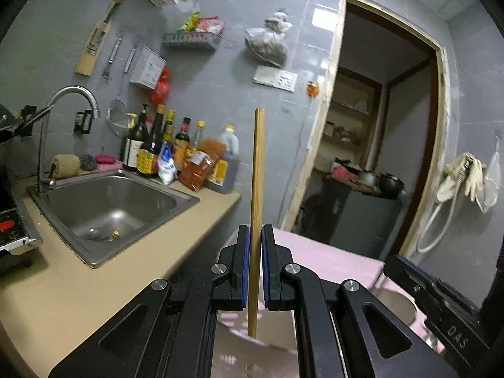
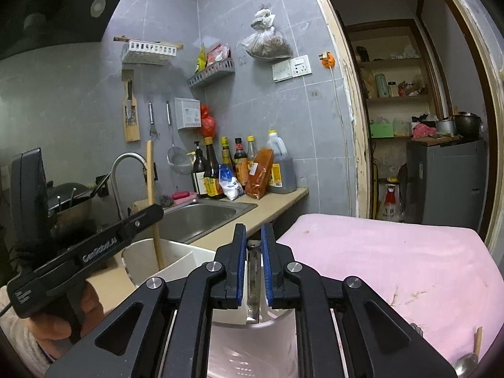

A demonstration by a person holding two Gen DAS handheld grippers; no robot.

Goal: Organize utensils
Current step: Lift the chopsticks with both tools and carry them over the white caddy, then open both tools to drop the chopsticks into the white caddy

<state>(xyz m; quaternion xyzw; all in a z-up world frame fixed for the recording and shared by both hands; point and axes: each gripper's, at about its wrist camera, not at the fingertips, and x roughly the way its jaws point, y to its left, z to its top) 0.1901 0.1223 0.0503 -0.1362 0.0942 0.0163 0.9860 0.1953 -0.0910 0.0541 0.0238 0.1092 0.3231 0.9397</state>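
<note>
Stainless steel marks the left of the scene: a sink [image 1: 110,201] set into the beige tabletop [image 1: 78,283], its curved faucet [image 1: 67,100] rising at the back edge. Just right of the sink, a cluster of sauce bottles [image 1: 163,148] stands against the grey tiled wall. Next comes the left tool [image 1: 255,245], its 2 blue-padded fingers [image 1: 244,261] clamped on a wooden chopstick [image 1: 257,189] held nearly upright; in the right wrist view that chopstick's lower end dips into a white divided container [image 2: 171,258] on the tabletop. Further right, the right tool [image 2: 253,242] is pinched on a slim metal utensil handle [image 2: 253,280] pointing down toward a shiny round steel holder [image 2: 252,346] below it. Farthest right, a pink cloth [image 2: 393,271] covers a surface, with a metal spoon [image 2: 466,362] lying at its near corner.
</note>
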